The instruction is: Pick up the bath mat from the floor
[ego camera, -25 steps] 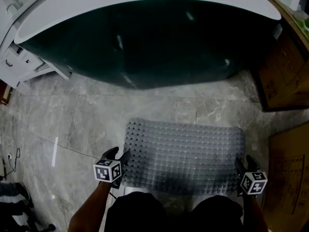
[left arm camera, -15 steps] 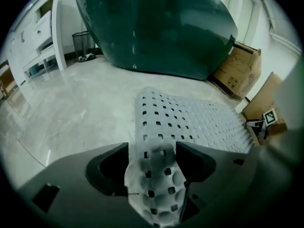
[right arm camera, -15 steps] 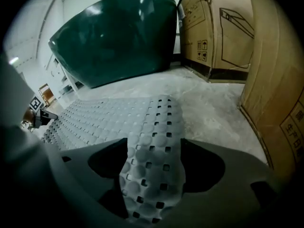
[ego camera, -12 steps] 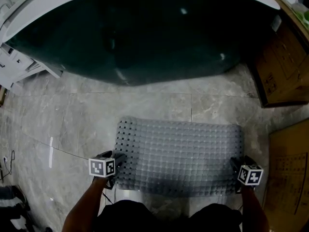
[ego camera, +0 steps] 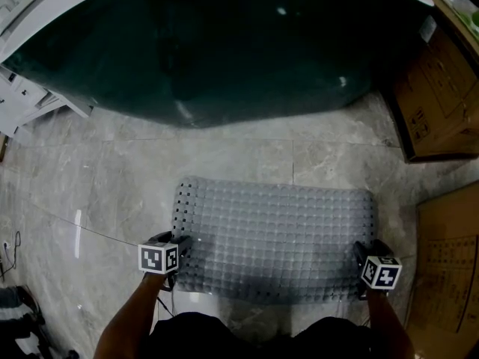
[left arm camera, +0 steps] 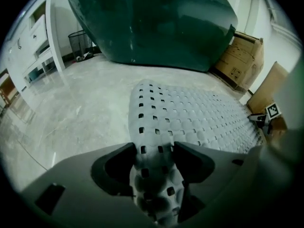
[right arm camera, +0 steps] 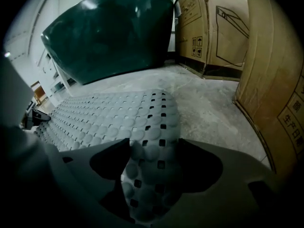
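The grey bath mat (ego camera: 277, 230), knobbly and pierced with square holes, lies on the marble floor in front of the tub. At its near left corner, my left gripper (ego camera: 178, 250) has a raised fold of the mat (left arm camera: 190, 113) filling the gap between its closing jaws (left arm camera: 154, 151), touching both. My right gripper (ego camera: 364, 259) is at the near right corner; its jaws (right arm camera: 154, 148) are also closing, with a strip of mat (right arm camera: 104, 118) pinched between them. The rest of the mat still rests flat on the floor.
A dark green bathtub (ego camera: 209, 51) fills the far side. Cardboard boxes (ego camera: 441, 88) stand at the right, with another one (ego camera: 449, 260) close to the right gripper. White furniture (ego camera: 30, 96) is at the far left, and a wire bin (left arm camera: 78, 42) stands beside it.
Both grippers have slid forward onto the mat's near corners. The left one moved slightly left and now covers the corner's edge.
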`<state>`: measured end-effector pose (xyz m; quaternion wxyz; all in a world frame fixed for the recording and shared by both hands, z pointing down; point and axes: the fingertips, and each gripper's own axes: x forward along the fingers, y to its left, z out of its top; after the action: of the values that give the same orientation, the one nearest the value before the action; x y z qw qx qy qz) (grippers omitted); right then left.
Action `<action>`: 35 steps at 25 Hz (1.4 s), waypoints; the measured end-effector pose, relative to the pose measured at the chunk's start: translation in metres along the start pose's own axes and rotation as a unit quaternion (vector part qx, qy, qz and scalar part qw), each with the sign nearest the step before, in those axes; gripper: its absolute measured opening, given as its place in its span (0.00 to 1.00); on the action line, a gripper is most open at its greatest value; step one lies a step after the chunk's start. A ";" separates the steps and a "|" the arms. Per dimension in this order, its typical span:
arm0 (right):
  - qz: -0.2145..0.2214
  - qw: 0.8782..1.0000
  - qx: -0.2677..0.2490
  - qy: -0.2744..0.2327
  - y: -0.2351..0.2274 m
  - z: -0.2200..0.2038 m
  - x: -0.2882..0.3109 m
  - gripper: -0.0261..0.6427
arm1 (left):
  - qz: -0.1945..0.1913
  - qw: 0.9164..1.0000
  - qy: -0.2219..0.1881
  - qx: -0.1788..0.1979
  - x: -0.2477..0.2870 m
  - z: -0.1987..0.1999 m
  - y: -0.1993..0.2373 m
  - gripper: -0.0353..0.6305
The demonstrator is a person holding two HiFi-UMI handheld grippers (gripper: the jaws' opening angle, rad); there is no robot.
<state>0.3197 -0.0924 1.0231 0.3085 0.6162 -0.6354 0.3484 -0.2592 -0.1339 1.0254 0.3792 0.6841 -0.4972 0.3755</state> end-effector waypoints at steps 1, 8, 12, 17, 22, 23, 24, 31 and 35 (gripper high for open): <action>0.001 1.000 0.000 0.000 0.002 0.000 -0.001 0.50 | -0.008 1.000 -0.003 0.001 0.000 0.000 -0.004 0.42; 0.027 0.999 -0.026 -0.005 0.022 0.006 -0.009 0.28 | -0.032 0.999 -0.031 0.029 -0.012 0.009 -0.024 0.25; 0.048 0.998 -0.031 -0.022 0.036 0.014 -0.019 0.17 | -0.059 0.995 -0.071 0.029 -0.025 0.018 -0.034 0.21; 0.087 0.995 -0.016 -0.051 0.052 0.030 -0.042 0.12 | -0.091 0.988 -0.126 0.015 -0.051 0.036 -0.046 0.18; 0.119 0.990 -0.020 -0.077 0.067 0.048 -0.067 0.11 | -0.116 0.979 -0.164 0.013 -0.076 0.047 -0.061 0.17; 0.123 0.989 -0.021 -0.084 0.070 0.053 -0.071 0.11 | -0.120 0.978 -0.171 0.015 -0.081 0.049 -0.064 0.16; 0.127 0.988 -0.021 -0.091 0.072 0.058 -0.077 0.11 | -0.123 0.976 -0.177 0.018 -0.086 0.052 -0.067 0.16; 0.166 0.979 -0.015 -0.116 0.097 0.080 -0.111 0.11 | -0.142 0.965 -0.216 0.039 -0.124 0.073 -0.084 0.15; 0.181 0.972 0.005 -0.150 0.110 0.110 -0.131 0.11 | -0.144 0.957 -0.249 0.032 -0.148 0.088 -0.089 0.14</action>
<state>0.2201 -0.1088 0.8462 0.1380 0.5377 -0.7737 0.3053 -0.1939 -0.1347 0.8423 0.2708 0.8324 -0.4595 0.1501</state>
